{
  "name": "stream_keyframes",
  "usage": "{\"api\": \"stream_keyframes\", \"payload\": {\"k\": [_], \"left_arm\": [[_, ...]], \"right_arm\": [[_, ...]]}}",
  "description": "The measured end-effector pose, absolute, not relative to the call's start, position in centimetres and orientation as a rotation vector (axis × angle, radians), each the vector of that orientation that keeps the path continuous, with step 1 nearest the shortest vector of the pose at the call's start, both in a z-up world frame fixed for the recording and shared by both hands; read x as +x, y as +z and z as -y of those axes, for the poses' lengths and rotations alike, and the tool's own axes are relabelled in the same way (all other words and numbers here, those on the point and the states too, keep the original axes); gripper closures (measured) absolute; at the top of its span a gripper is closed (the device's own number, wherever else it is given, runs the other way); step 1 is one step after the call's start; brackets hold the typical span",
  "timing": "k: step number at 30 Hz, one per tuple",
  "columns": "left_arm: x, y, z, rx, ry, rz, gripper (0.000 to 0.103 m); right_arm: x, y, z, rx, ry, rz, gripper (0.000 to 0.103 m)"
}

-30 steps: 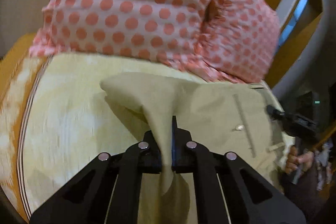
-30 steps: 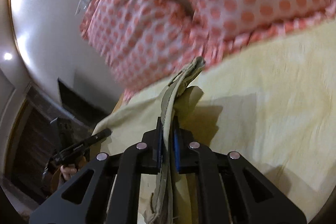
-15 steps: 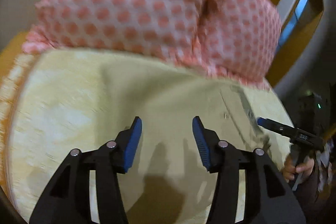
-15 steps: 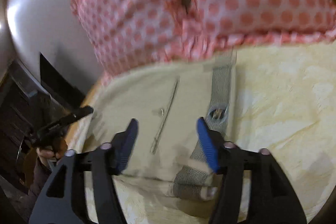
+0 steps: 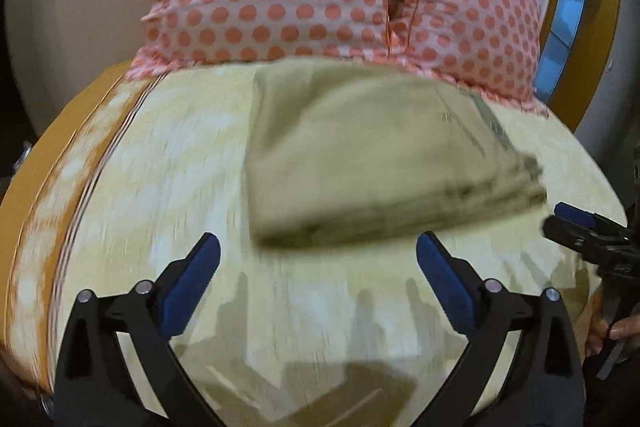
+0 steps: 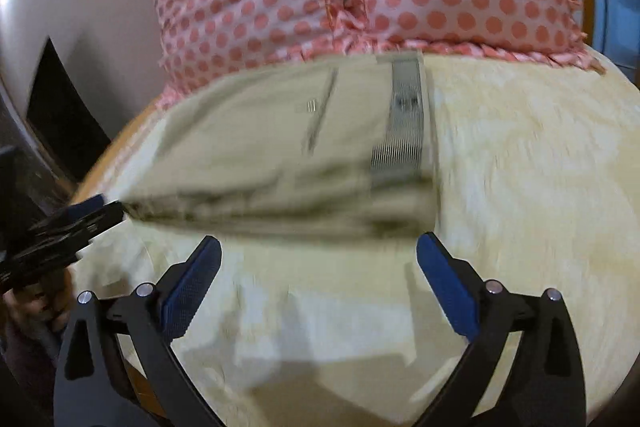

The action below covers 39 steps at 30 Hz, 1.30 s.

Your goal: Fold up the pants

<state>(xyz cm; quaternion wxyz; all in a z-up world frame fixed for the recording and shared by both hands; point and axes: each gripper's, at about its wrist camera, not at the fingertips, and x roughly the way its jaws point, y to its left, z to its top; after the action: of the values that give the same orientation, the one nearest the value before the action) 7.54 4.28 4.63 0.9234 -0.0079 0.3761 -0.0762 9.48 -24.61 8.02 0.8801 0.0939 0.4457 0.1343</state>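
pants (image 5: 360,155) folded on bed (image 5: 160,195); both jaws spread, empty.

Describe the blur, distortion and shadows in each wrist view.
Left wrist view: the folded pants and bedspread are motion-smeared, the left tongs stay sharp, and fisheye bends the bed edge. Right wrist view: similar smear across the pants, sharp right tongs, and tong shadows on the bedspread below.
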Motion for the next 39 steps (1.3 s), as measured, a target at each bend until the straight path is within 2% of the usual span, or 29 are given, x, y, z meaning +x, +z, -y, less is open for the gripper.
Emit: {"api": "stream_keyframes", "payload": {"k": [7, 12, 39], "left_arm": [[4.8, 1.4, -4.2, 0.017, -0.089, -0.782, 0.002], [3.7, 0.6, -3.7, 0.047, -0.059, -0.711, 0.002], [3.4, 0.6, -3.7, 0.049, -0.061, -0.694, 0.002]], "right_arm": [[7.7, 6.5, 20.7, 0.009, 0.148, -0.869, 0.001], [7.0, 6.1, 20.8, 0.035, 0.113, -0.805, 0.001], [7.0, 6.2, 20.8, 0.033, 0.109, -0.806, 0.001]]}}
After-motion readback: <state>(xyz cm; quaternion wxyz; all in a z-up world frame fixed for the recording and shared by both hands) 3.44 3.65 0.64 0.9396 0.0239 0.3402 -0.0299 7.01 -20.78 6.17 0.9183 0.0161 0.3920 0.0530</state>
